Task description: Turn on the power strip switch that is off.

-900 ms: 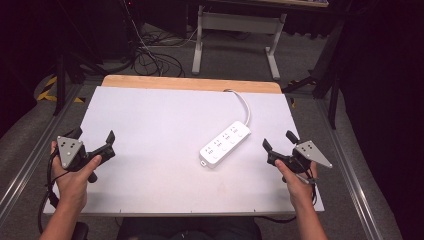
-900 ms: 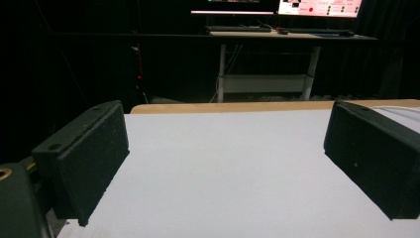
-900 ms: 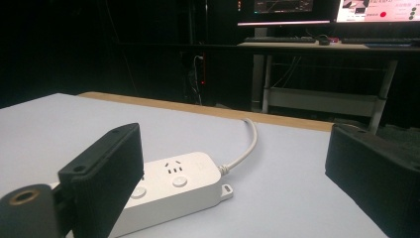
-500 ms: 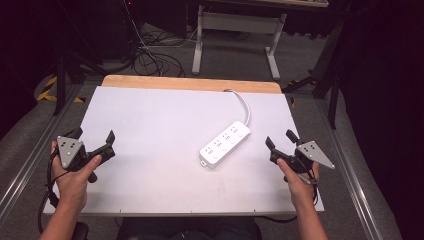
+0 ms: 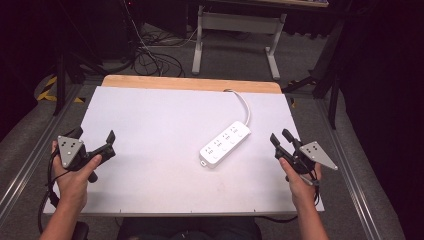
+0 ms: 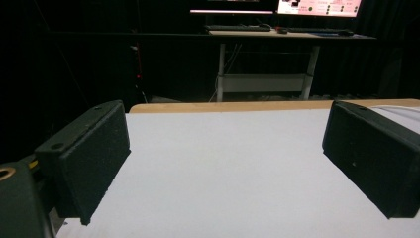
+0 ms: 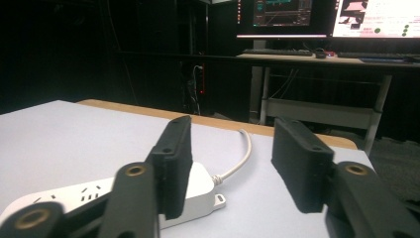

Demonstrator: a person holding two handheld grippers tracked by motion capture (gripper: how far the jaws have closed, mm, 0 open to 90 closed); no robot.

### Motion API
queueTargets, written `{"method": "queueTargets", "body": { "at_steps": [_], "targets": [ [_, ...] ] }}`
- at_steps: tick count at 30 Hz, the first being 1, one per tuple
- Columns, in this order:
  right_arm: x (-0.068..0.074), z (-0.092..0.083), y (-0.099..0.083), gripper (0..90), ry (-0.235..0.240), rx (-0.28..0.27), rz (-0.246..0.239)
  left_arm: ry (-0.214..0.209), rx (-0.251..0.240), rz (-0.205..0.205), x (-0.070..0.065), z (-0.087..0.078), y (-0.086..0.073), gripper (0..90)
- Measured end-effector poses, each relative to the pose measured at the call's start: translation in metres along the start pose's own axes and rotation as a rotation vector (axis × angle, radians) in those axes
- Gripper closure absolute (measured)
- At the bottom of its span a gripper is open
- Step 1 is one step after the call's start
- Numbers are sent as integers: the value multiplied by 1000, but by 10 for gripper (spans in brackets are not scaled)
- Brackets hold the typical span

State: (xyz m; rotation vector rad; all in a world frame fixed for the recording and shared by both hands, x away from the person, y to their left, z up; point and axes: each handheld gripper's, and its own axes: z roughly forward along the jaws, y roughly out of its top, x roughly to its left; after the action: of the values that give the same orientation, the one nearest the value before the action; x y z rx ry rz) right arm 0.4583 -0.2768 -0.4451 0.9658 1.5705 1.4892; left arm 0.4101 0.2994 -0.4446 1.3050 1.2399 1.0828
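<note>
The white power strip (image 5: 225, 144) lies diagonally on the bench (image 5: 150, 125), right of centre, its cord (image 5: 243, 102) running off toward 12 o'clock. The right gripper (image 5: 282, 137) hovers just beside it at its 3 o'clock with jaws apart and empty; the left gripper (image 5: 94, 141) waits well apart at 9 o'clock, jaws spread wide and empty. To grasp well, the right gripper should probably turn square to the strip's narrow width and close across its middle, clear of the cord.
</note>
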Motion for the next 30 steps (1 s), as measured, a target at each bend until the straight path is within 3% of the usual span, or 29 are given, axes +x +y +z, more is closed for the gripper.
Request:
{"method": "queueTargets", "body": {
  "at_steps": [3, 10, 16, 25, 30],
  "targets": [
    [0, 0, 0, 590, 11, 0, -8, 0, 0, -5, 0, 0, 0, 50],
    [-2, -3, 3, 814, 38, -3, 9, 0, 0, -6, 0, 0, 0, 52],
    [-2, -5, 5, 889, 36, -12, -1, -3, 5, 0, 1, 0, 0, 53],
    [-3, -4, 10, 900, 46, 29, 27, -5, 5, 4, 0, 1, 0, 58],
    [-3, 2, 12, 900, 58, 56, 15, -6, 6, 5, 1, 1, -1, 58]
  ]
}}
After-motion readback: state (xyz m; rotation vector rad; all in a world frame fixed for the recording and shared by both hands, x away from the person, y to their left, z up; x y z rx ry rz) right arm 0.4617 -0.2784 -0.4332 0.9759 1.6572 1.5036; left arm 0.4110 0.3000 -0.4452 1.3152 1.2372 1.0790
